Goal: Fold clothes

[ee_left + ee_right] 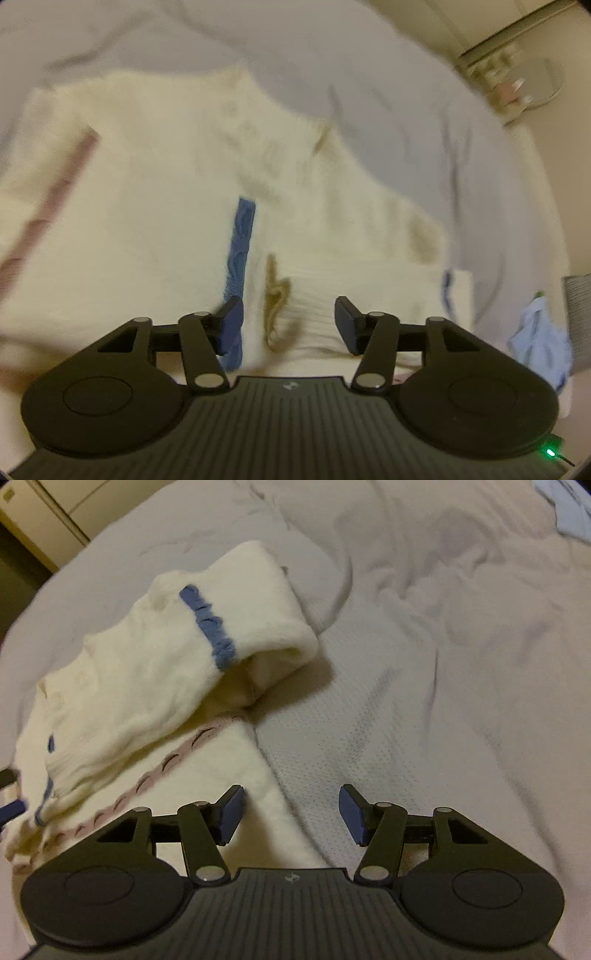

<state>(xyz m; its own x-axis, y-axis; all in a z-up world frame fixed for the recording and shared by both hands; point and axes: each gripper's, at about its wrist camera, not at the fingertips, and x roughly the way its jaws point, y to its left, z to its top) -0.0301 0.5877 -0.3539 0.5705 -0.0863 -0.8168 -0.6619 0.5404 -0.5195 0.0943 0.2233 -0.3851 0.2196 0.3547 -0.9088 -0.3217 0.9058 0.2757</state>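
Cream knit garment, half-folded near the bed edge — left gripper and right gripper fingers apart, holding nothing — its loosely doubled-over sleeve may spring open unpressed.

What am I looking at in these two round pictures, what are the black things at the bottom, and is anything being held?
Each picture comes from a wide-angle camera fixed on a hand-held gripper, looking forward along its two fingers. A person carries one in each hand; no robot arm is involved.

One view shows the left gripper, the other the right gripper. The black shapes at the bottom are their bodies and linkages, with blue-padded fingers.

Below them lies a pale, wrinkled bedsheet. On it is a cream knitted garment with a blue band and a pink stitched stripe, partly folded over itself. A light blue cloth lies off to the side.

Both grippers stand open above the fabric. Neither holds anything.
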